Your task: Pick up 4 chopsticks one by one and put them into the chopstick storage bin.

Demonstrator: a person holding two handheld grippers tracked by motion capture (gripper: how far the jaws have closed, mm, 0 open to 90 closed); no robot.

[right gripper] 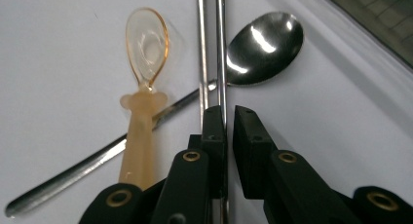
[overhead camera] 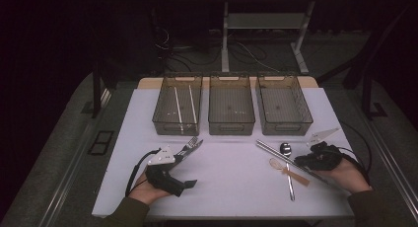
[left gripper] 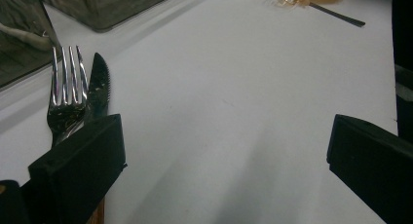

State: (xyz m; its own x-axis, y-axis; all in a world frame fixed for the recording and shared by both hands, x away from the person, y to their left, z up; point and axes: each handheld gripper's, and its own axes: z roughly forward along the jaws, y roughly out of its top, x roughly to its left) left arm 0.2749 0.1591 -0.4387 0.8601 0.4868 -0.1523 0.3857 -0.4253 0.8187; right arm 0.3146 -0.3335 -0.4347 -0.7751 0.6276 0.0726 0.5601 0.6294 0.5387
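White bench (overhead camera: pixel 231 177) under dim light, dark floor and a desk frame behind.

Bins: three clear bins in a row at the far edge. Left bin (overhead camera: pixel 177 104) holds two pale chopsticks (overhead camera: pixel 183 104) lying lengthwise; middle bin (overhead camera: pixel 231 104) and right bin (overhead camera: pixel 283 106) each show only small specks on the floor.

Left gripper (overhead camera: pixel 190 165): held in the person's left hand at the near left of the bench, jaws spread wide apart with bare bench between them. A fork (left gripper: pixel 65 100) and a knife (left gripper: pixel 99 85) lie side by side, touching, just beyond the tip of one jaw, tips pointing toward the left bin; the jaw covers their handles in the left gripper view.

Right gripper (right gripper: pixel 229 119): held in the right hand at the near right, jaws clenched on one of a pair of steel chopsticks (right gripper: pixel 220 48). The pair runs diagonally across the bench from near the right bin to the right hand; the second stick lies just beside the gripped one, outside the jaws.

Steel spoon (right gripper: pixel 263 46): bowl just beside the steel chopsticks, handle passing under them toward the near edge.

Amber plastic spoon (right gripper: pixel 143 87): lies across the steel spoon's handle, bowl just beside the steel chopsticks.
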